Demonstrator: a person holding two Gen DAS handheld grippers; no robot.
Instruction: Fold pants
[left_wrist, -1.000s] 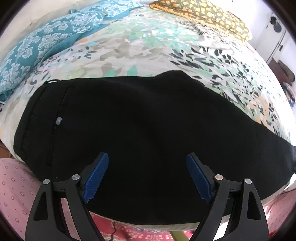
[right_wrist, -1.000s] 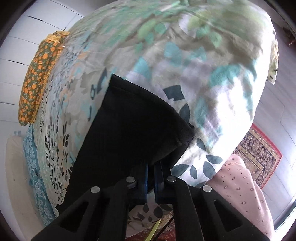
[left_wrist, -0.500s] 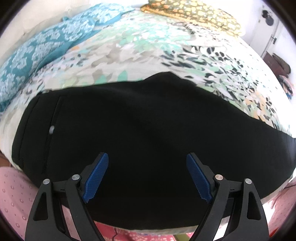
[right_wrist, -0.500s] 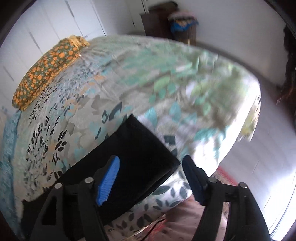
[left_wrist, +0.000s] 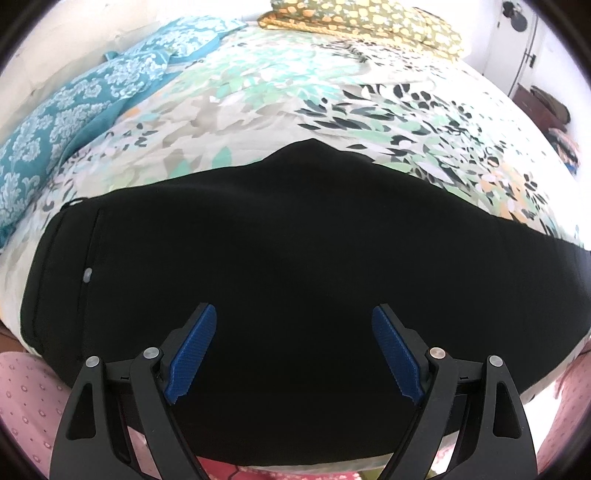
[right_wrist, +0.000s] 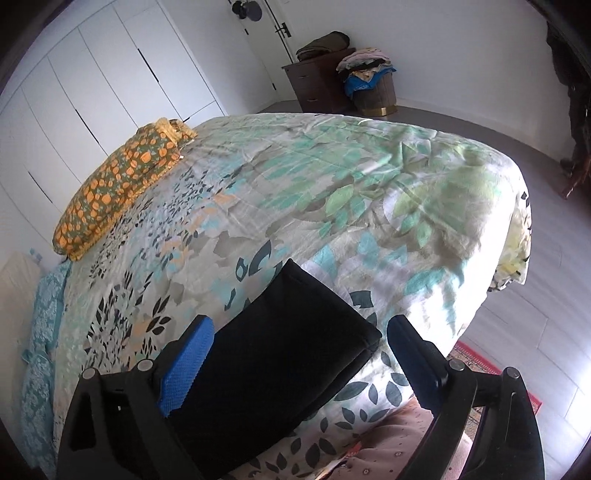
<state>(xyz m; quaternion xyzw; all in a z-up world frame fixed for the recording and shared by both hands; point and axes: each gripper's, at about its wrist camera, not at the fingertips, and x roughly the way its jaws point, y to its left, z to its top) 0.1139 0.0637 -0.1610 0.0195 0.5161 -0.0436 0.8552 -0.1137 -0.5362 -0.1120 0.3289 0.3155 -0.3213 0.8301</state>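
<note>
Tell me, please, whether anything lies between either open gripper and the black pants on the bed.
Nothing visible does: the left gripper hangs open over bare black pants, and the right gripper, its jaws just opened, hangs over their leg end.

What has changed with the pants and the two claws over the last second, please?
The right claw let go of the pants' leg end, its jaws having just been opening, and drew up and back. The left claw stayed open above the pants, which remain flat on the bedspread.

Matt black cloth pants lie on a printed, seemingly cotton bedspread; the gripper pads look ribbed blue plastic.
</note>
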